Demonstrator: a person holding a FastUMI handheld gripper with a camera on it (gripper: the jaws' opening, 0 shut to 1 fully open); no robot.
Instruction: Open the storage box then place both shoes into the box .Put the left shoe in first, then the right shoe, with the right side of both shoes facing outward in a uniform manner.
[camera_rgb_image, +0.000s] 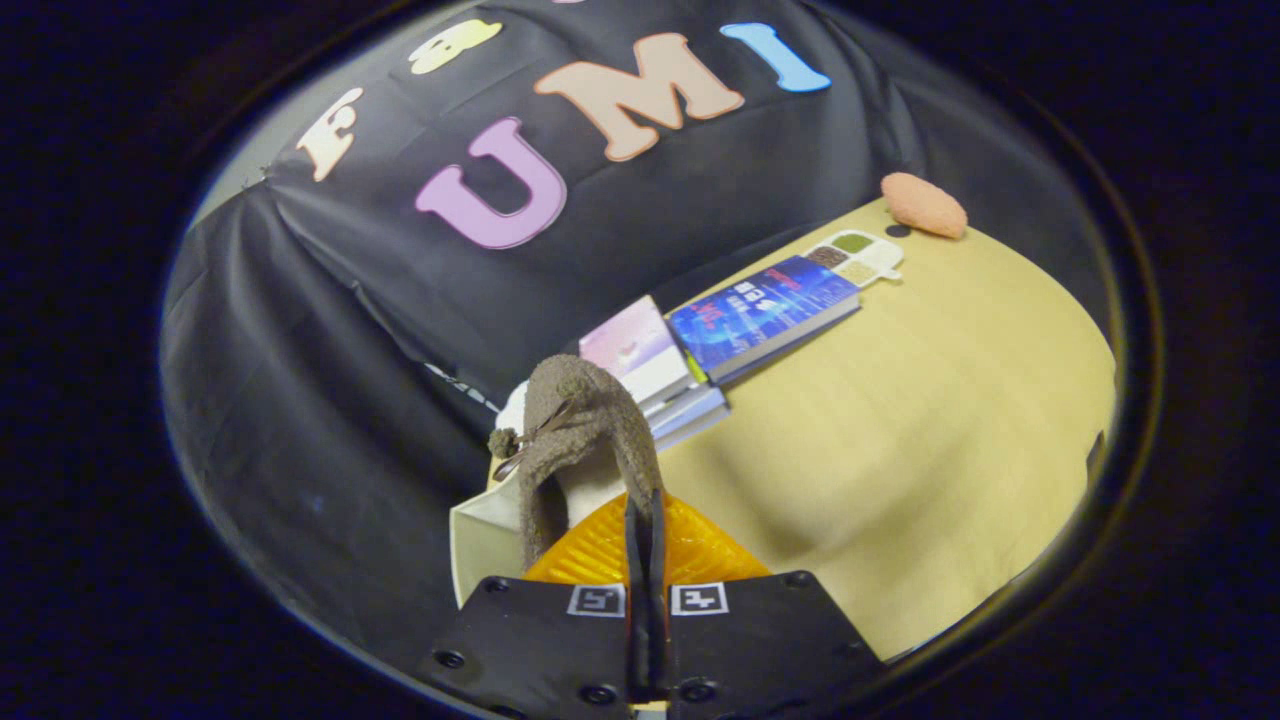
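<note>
One fuzzy brown shoe (585, 440) hangs pinched upright in the clenched claw (645, 520).

You see books (720, 330) stacked along the tabletop's (900, 420) back edge, a seasoning tray (856, 256) beside them, an orange pad (923, 205) near the far corner.

Dim, tilted fisheye; soft table shadows

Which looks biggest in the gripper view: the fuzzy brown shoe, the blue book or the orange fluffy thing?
1. Fuzzy brown shoe, pinched in the hand-held gripper; it is nearest the camera, so its size is exaggerated.
2. Blue book.
3. Orange fluffy thing, farthest away on the table.
</note>
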